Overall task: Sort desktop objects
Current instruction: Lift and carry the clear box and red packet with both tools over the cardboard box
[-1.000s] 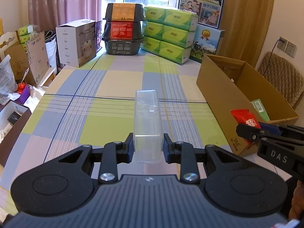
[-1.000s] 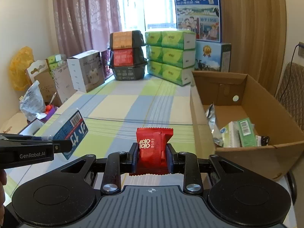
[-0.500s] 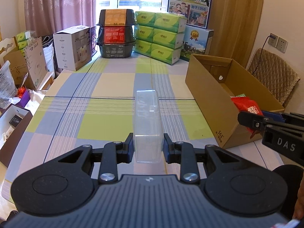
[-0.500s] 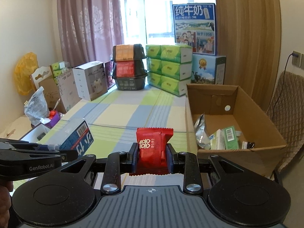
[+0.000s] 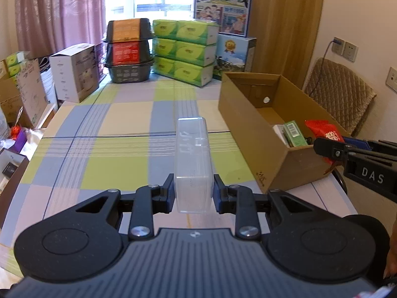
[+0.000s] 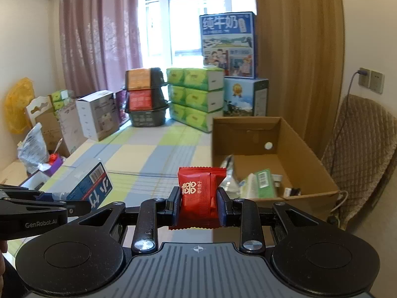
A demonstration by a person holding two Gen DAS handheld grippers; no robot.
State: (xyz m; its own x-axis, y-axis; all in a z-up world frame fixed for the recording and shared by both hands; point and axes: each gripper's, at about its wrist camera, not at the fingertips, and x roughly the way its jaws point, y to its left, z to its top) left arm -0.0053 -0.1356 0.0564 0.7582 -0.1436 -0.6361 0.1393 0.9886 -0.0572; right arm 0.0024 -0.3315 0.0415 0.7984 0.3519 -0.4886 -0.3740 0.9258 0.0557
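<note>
Both tongs are higher over the worktop point(image 5: 124, 114) than a second ago, so way more of the room shows now. Left tongs point(image 5: 193, 190) are clamped on the clear plastic box point(image 5: 192, 159), which sticks straight out toward 12 o'clock, same grip as before. Right tongs point(image 6: 199, 202) pinch the red snack packet point(image 6: 199, 193), unchanged too. In the left view the packet point(image 5: 323, 132) sits at 3 o'clock, above the near corner of the cardboard box point(image 5: 248, 129), further over it than earlier. Inside the box there's a green carton point(image 6: 265, 182) and a silvery pouch point(image 6: 228, 164).
</note>
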